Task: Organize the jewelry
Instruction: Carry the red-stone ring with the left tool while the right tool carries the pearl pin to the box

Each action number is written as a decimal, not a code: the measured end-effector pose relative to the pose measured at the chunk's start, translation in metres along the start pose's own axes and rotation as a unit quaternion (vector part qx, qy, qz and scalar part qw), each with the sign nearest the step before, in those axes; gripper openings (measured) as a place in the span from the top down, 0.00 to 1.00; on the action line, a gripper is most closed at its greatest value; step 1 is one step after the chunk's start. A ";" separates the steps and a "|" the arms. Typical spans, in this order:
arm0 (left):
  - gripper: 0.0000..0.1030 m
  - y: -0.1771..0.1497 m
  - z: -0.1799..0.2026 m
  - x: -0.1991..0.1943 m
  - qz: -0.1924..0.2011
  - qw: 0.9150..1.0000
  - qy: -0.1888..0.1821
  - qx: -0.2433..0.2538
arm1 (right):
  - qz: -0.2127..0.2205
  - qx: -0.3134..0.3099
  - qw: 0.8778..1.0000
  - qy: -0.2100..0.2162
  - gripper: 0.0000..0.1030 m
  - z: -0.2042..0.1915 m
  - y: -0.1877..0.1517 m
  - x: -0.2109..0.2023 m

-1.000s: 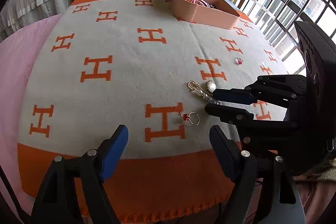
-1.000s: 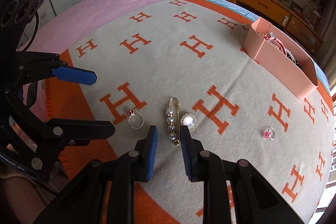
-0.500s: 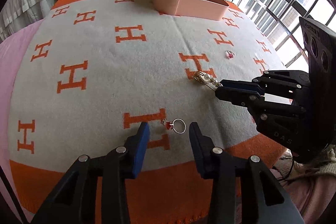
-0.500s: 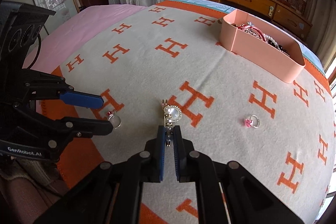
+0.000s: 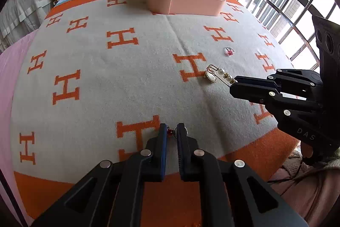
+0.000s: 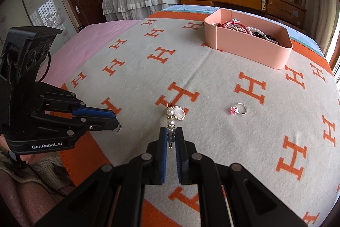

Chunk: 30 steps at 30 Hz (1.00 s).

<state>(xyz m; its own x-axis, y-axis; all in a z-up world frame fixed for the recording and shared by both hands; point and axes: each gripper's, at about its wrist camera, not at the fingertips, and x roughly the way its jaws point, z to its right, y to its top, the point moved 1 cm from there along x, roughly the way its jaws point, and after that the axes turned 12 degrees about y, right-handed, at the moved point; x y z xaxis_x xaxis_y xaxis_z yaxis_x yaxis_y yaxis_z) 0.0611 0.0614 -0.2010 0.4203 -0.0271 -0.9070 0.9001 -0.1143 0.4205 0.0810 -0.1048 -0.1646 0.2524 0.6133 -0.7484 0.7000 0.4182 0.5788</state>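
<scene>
- The left tongs point(image 5: 171, 131), wide apart a second ago, have narrowed around the small silver ring with a red stone point(image 5: 170, 132), which lies on the cream blanket patterned with orange H letters point(image 5: 127, 82) near its orange border.
- The right tongs point(image 6: 170, 135), earlier partly spread behind the gold pin strung with white pearls point(image 6: 170, 120), now clamp its near end; its far end lies against the round pearl brooch with a sparkling rim point(image 6: 179, 113).
- The silver ring with a pink square stone point(image 6: 238, 110) lies where it did, apart to the right.
- The peach rectangular box point(image 6: 250, 46) of beads and bracelets sits at the blanket's far edge.
- The left tongs' body reads "GenRobot.AI"; the right one shows "DAS".
</scene>
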 end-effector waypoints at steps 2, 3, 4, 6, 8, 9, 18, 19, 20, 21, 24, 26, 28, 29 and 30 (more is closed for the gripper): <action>0.94 0.000 0.001 -0.002 0.002 1.000 0.006 0.001 | 0.008 -0.002 1.000 0.004 0.93 -0.002 0.001 -0.004; 0.94 0.000 0.002 -0.003 0.004 1.000 0.009 0.002 | 0.013 -0.003 1.000 0.006 0.93 -0.002 0.001 -0.007; 0.94 0.001 0.004 -0.005 0.006 1.000 0.011 0.004 | 0.017 -0.003 1.000 0.008 0.93 -0.003 0.002 -0.009; 0.94 0.002 0.005 -0.010 0.010 1.000 0.014 0.006 | 0.026 -0.003 1.000 0.009 0.93 -0.004 0.003 -0.015; 0.94 0.007 0.008 -0.015 0.016 1.000 0.017 0.010 | 0.034 0.001 0.999 0.013 0.93 -0.004 0.005 -0.020; 0.94 0.010 0.010 -0.018 0.020 1.000 0.020 0.013 | 0.038 0.002 0.999 0.014 0.93 -0.004 0.006 -0.023; 0.94 0.058 0.027 -0.063 0.094 0.993 0.048 0.051 | 0.075 -0.005 0.997 -0.006 0.93 -0.001 0.022 -0.057; 0.94 0.065 0.030 -0.068 0.104 0.992 0.052 0.056 | 0.079 -0.007 0.997 -0.010 0.93 -0.001 0.025 -0.062; 0.94 0.071 0.032 -0.074 0.115 0.990 0.055 0.061 | 0.084 -0.009 0.996 -0.014 0.93 0.000 0.029 -0.066; 0.94 0.078 0.035 -0.079 0.124 0.988 0.057 0.065 | 0.090 -0.010 0.996 -0.019 0.93 0.001 0.033 -0.071; 0.94 0.096 0.040 -0.092 0.151 0.983 0.067 0.075 | 0.105 -0.018 0.994 -0.037 0.93 0.004 0.048 -0.086; 0.94 0.108 0.044 -0.099 0.166 0.980 0.075 0.078 | 0.113 -0.023 0.992 -0.048 0.93 0.006 0.058 -0.094; 0.94 0.118 0.046 -0.105 0.182 0.977 0.080 0.078 | 0.122 -0.028 0.991 -0.055 0.93 0.008 0.068 -0.102; 0.94 0.122 0.048 -0.107 0.188 0.976 0.081 0.078 | 0.126 -0.030 0.990 -0.059 0.93 0.009 0.074 -0.105; 0.94 0.127 0.049 -0.110 0.193 0.974 0.083 0.078 | 0.130 -0.032 0.989 -0.063 0.93 0.010 0.078 -0.108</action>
<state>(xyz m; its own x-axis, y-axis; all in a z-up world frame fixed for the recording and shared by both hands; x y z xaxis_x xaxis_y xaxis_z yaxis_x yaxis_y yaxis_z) 0.1237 0.0017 -0.0493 0.7490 0.0609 -0.6597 0.6475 -0.2782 0.7095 0.1153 -0.1450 -0.0415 0.5023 0.6189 -0.6039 0.5578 0.3017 0.7732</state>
